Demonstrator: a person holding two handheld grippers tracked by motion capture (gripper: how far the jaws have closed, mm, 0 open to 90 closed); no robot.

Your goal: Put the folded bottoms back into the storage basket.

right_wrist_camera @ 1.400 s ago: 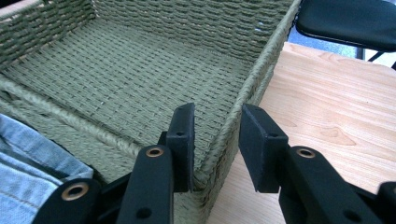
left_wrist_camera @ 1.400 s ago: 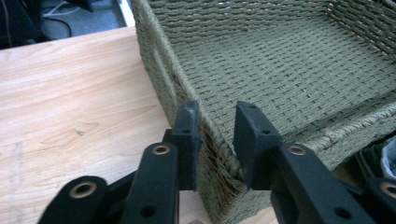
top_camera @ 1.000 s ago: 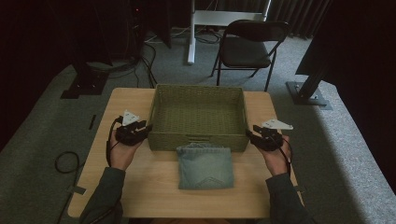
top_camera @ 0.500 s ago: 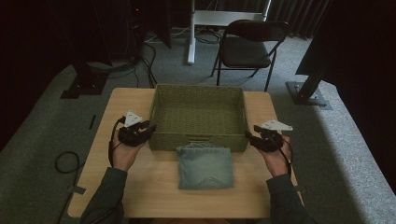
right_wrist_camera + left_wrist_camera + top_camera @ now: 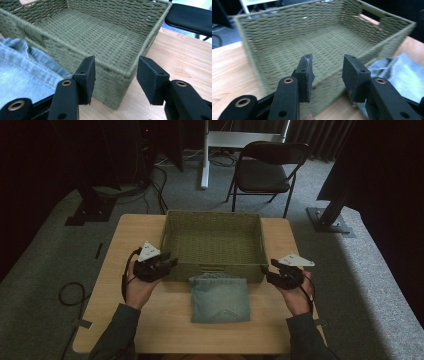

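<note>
Forearms: two sleeved forearms enter from the bottom edge of the high view, one at lower left, one at lower right.
Folded denim cloth (image 5: 220,297): lies flat on the tabletop (image 5: 120,270) at lower centre of the high view; its far edge touches the near wall of the basket.
Left tool (image 5: 167,263): left of centre in the high view, at the basket's near left corner. Its jaws have just been opening and stand partly apart; the left gripper view shows the corner beyond the gap, with neither pad pressing on it.
Right tool (image 5: 266,271): right of centre in the high view, at the basket's near right corner. Its jaws have just been opening and stand partly apart; in the right gripper view the corner sits in line with the gap, and neither pad is seen pressing on it.
Woven green basket (image 5: 214,222): rectangular, upright, at centre of the high view between the two tools. Its inside holds nothing in either gripper view. A handle slot (image 5: 372,15) shows in one wall at the upper right of the left gripper view.
Folding chair (image 5: 265,170): stands on the carpet beyond the tabletop, upper centre of the high view.
</note>
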